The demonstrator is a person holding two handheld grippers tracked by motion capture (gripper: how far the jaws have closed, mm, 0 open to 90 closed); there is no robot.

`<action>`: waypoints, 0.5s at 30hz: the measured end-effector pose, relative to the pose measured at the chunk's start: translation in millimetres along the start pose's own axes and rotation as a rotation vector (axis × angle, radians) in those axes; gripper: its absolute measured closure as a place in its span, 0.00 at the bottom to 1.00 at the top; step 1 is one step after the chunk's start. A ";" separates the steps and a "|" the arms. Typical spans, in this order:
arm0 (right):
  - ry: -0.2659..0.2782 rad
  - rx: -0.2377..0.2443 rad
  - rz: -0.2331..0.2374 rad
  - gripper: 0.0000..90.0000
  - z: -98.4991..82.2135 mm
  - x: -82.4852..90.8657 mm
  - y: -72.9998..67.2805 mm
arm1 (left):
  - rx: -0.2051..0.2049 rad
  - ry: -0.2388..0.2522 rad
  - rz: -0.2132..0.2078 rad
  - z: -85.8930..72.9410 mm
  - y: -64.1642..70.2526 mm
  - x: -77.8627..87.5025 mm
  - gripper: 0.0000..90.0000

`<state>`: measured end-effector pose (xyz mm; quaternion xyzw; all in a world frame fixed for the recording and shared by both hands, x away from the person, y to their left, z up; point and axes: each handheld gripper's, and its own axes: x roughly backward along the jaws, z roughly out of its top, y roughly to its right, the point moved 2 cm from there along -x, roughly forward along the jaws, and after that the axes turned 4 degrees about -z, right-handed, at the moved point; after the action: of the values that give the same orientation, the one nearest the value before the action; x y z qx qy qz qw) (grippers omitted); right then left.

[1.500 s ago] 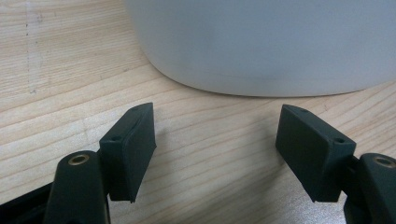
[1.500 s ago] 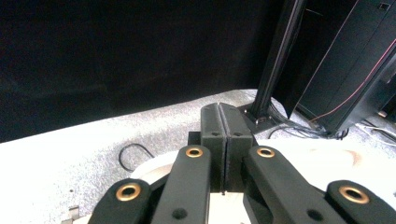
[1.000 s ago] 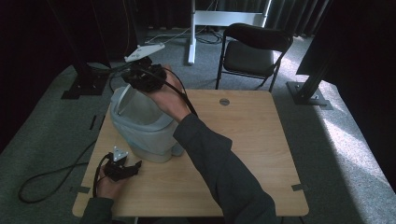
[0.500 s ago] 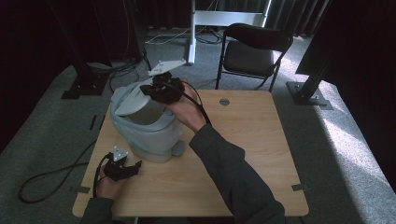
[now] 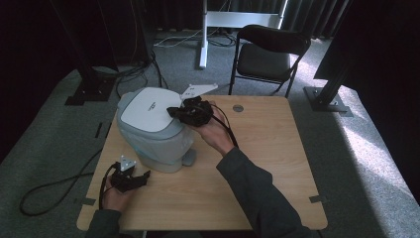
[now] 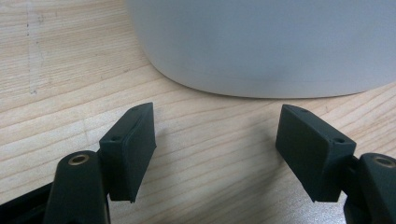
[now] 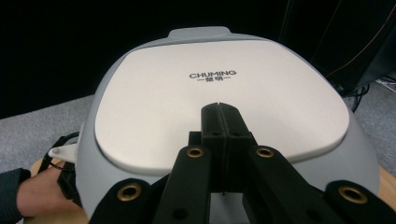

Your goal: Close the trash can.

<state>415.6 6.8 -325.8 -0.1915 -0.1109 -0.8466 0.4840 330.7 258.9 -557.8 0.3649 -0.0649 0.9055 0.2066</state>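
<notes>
The right gripper (image 5: 174, 112) has its jaws pressed flat together with nothing between them; in the right gripper view (image 7: 219, 112) their joined tips lie over the near part of the lid (image 7: 219, 98) of the grey rice cooker (image 5: 153, 130), whether touching it or just above it I cannot tell. The lid is shut and faces up, its printed brand name reading upright beyond the tips and its small tab at the far rim, so the cooker's long axis runs straight away from these jaws. In the high view that axis lies slantwise on the counter (image 5: 257, 168), with the lid tilted toward the far left corner and the cooker standing on the counter's left half.

The left gripper (image 5: 143, 177) rests low on the counter at the near left, jaws spread wide and holding nothing. In the left gripper view (image 6: 217, 140) the cooker's curved grey wall (image 6: 261, 42) rises just beyond the tips, apart from them, with bare wood between.
</notes>
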 end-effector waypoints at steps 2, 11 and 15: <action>-0.003 0.006 -0.006 1.00 -1.1 1.5 1.6 | 0.000 0.000 0.000 0.1 0.0 -0.2 0.32; -0.042 -0.050 0.015 1.00 -1.9 -2.2 7.3 | 0.000 0.000 0.000 0.0 0.2 -0.1 0.32; -0.047 -0.014 0.004 1.00 1.4 -3.8 5.3 | 0.000 0.001 -0.001 0.1 0.2 -0.3 0.32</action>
<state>422.2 7.6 -326.2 -0.2149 -0.1160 -0.8415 0.4819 330.9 258.6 -557.9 0.3646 -0.0646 0.9056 0.2071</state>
